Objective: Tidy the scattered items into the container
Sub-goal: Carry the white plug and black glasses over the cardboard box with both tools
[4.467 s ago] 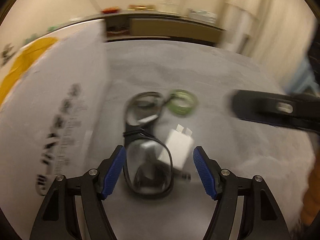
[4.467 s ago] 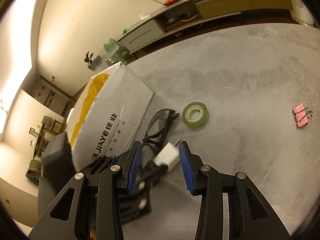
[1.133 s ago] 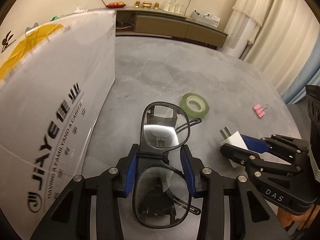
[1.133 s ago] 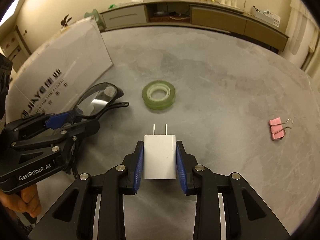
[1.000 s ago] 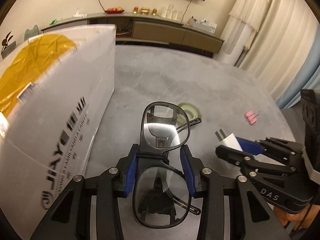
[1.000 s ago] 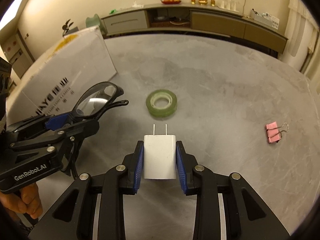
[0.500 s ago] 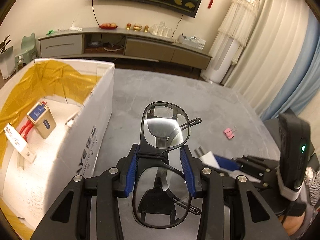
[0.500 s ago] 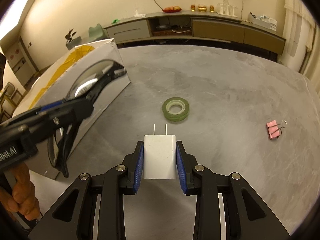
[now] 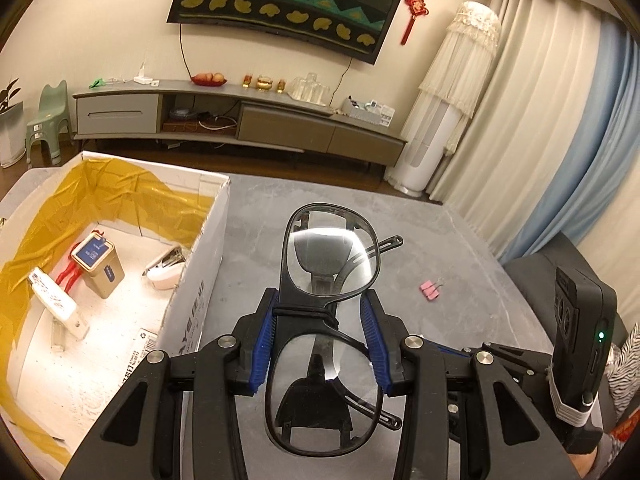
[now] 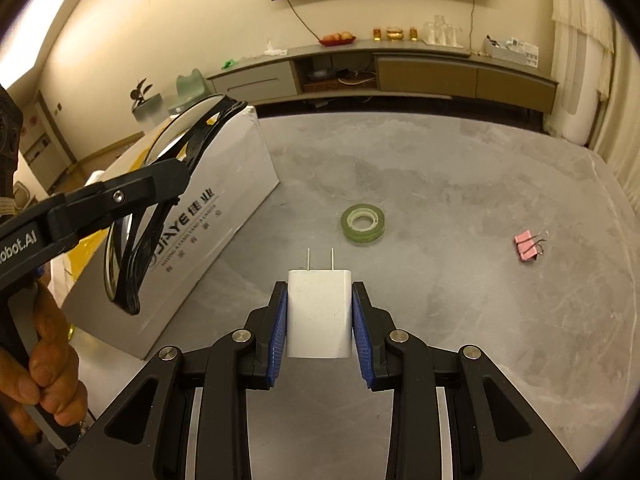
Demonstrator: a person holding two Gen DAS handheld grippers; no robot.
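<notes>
My left gripper (image 9: 320, 316) is shut on black-framed clear glasses (image 9: 330, 256), gripped at the bridge and held in the air to the right of the white cardboard box (image 9: 200, 264). The glasses (image 10: 136, 248) and the left gripper's fingers (image 10: 132, 190) also appear in the right wrist view, up beside the box (image 10: 208, 224). My right gripper (image 10: 319, 312) is shut on a white plug charger (image 10: 319, 312), prongs pointing forward, above the grey table (image 10: 460, 300). A green tape roll (image 10: 363, 224) and a pink binder clip (image 10: 528, 246) lie on the table beyond it.
Inside the box, lined with yellow tape, lie a gold tin (image 9: 98, 264), a white stapler (image 9: 166, 268), a red item and a white stick-shaped item (image 9: 54, 300). The pink binder clip (image 9: 430, 291) lies right of the glasses. A hand (image 10: 44, 364) holds the left gripper's handle.
Both grippers have risen from the table with their items. The left one now looks down into the open box instead of at its side; the tape roll has dropped behind the glasses.
</notes>
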